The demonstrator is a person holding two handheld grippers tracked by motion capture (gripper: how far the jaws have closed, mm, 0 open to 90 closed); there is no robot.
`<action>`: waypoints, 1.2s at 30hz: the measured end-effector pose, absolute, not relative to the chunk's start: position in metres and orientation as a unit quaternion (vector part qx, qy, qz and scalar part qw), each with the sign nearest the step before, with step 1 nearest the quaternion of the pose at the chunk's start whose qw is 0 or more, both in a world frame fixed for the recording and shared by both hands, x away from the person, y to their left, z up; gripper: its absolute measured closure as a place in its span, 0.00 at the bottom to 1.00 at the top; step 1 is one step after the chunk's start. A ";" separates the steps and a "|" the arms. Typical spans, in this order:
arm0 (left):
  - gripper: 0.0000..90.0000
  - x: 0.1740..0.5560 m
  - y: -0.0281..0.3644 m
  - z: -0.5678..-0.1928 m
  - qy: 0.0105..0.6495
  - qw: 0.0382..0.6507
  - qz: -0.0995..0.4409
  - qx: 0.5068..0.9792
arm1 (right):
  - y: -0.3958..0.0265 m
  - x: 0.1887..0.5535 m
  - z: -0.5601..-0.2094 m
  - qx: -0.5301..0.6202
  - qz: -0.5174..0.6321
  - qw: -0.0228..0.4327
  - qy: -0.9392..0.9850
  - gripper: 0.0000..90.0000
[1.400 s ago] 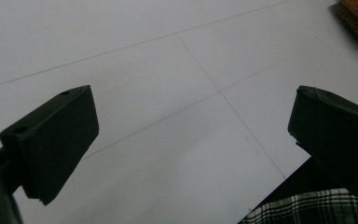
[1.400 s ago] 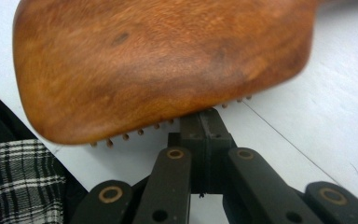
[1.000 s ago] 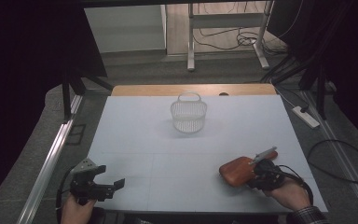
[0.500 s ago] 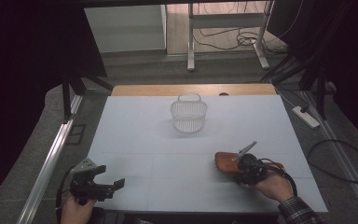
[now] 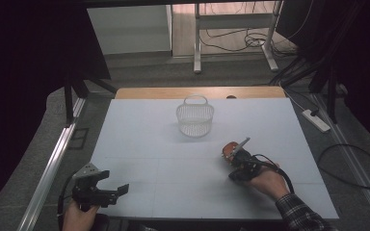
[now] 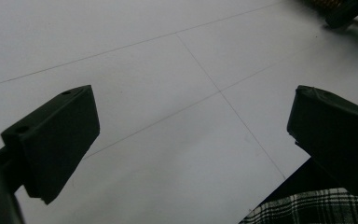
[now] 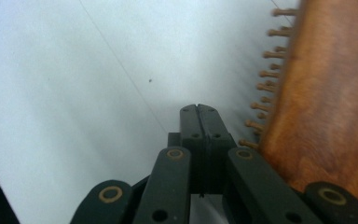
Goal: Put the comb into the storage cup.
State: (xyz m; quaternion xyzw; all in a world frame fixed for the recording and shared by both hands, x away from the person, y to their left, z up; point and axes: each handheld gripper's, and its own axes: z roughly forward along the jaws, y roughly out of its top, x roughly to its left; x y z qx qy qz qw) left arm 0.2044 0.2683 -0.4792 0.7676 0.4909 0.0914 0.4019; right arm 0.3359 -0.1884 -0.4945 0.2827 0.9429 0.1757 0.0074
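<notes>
A brown wooden hairbrush (image 5: 230, 149) with peg bristles lies right of the table's middle. In the right gripper view the hairbrush (image 7: 326, 93) stands close along the right side of my right gripper (image 7: 198, 109), whose jaws are pressed together with nothing between them. From above, my right gripper (image 5: 234, 158) sits just behind the brush, and a pale thin part (image 5: 242, 143) sticks out to the upper right. My left gripper (image 5: 118, 190) rests at the front left corner, its jaws wide apart and empty over bare table (image 6: 191, 126). A white wire basket (image 5: 195, 118) stands toward the back.
The white table (image 5: 149, 139) has thin seam lines and a wooden strip (image 5: 173, 92) along its far edge. A plaid sleeve (image 6: 317, 207) lies at the front edge. A power strip (image 5: 315, 120) and cables (image 5: 356, 163) lie on the floor to the right.
My right gripper and the hairbrush have moved forward and left, from near the front right toward the basket. The brush looks more on edge now. The left gripper has stayed still.
</notes>
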 end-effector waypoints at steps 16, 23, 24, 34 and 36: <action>0.02 0.204 0.269 -0.479 0.491 0.404 0.091 0.767 | -0.184 0.333 -0.494 0.277 0.177 0.020 0.944 1.00; 0.02 0.204 0.269 -0.479 0.491 0.404 0.092 0.766 | -0.189 0.324 -0.481 0.275 0.204 0.033 0.939 0.99; 0.02 0.204 0.269 -0.479 0.491 0.404 0.092 0.766 | -0.192 0.320 -0.475 0.277 0.214 0.044 0.936 0.99; 0.03 0.204 0.266 -0.479 0.482 0.397 0.095 0.775 | -0.204 0.312 -0.467 0.288 0.226 0.082 0.927 0.83; 0.03 0.204 0.266 -0.479 0.481 0.398 0.095 0.776 | -0.206 0.310 -0.465 0.295 0.230 0.088 0.923 0.78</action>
